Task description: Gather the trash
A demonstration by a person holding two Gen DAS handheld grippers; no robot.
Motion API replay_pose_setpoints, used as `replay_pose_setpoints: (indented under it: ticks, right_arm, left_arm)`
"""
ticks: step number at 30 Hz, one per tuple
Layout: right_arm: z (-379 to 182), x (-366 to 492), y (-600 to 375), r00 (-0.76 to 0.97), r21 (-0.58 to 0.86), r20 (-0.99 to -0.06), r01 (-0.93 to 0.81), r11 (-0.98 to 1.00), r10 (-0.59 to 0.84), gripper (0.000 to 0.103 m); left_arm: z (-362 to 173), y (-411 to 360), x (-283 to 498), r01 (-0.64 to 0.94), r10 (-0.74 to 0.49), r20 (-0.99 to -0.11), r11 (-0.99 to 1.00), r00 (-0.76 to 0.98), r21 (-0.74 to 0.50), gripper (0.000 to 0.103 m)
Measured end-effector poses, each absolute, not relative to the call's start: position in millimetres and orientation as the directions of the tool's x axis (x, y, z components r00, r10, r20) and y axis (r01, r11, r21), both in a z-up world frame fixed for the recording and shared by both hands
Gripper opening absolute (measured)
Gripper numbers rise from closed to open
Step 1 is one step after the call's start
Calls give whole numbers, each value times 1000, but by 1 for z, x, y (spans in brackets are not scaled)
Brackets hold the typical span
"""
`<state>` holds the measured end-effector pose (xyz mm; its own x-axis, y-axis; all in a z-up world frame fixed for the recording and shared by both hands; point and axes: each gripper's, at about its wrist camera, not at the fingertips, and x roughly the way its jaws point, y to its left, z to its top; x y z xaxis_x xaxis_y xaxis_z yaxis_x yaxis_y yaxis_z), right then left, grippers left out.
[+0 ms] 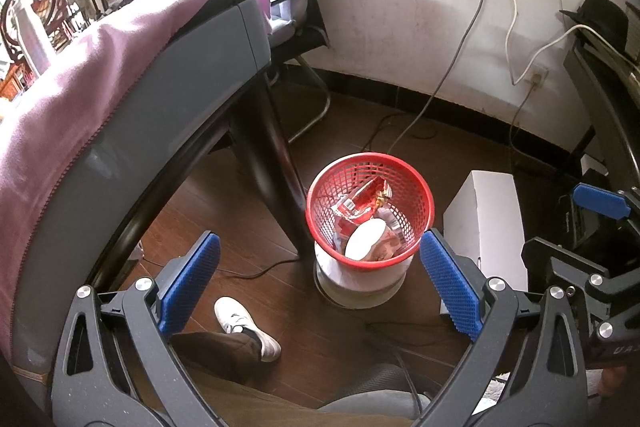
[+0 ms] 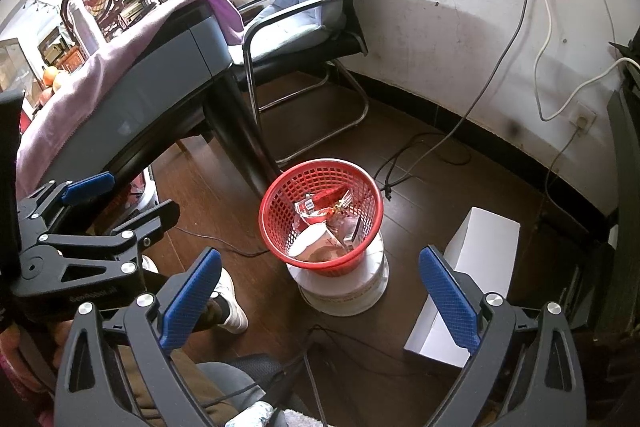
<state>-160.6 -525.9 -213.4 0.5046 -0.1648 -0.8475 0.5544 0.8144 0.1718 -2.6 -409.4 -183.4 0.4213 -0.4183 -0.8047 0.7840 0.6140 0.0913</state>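
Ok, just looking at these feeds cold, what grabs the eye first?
The red basket in the middle of the floor, perched on a white bucket and already holding wrappers and a paper cup. A white box lies on the floor just right of it. Both claws, left and right, hang open and empty above it.

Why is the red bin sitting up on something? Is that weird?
A bit odd: the red bin is perched on a white tub rather than the floor, so it could tip. Cables also trail loose nearby. Nothing looks spilled.
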Motion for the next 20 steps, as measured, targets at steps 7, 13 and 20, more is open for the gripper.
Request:
replay_pose_setpoints:
  ticks: [7, 13, 20]
  right_arm:
    - [-213, -160, -525, 507, 175, -846, 554, 814, -163, 97]
    - [-213, -159, -524, 511, 178, -844, 554, 813, -163, 97]
    - [-213, -160, -525, 514, 183, -842, 555, 812, -162, 97]
  left_arm:
    - [-183, -410, -3, 786, -413, -802, 609, 431, 108, 96]
    - [-182, -410, -3, 787, -412, -803, 607, 430, 110, 96]
    - [-181, -411, -6, 793, -420, -800, 598, 430, 112, 96]
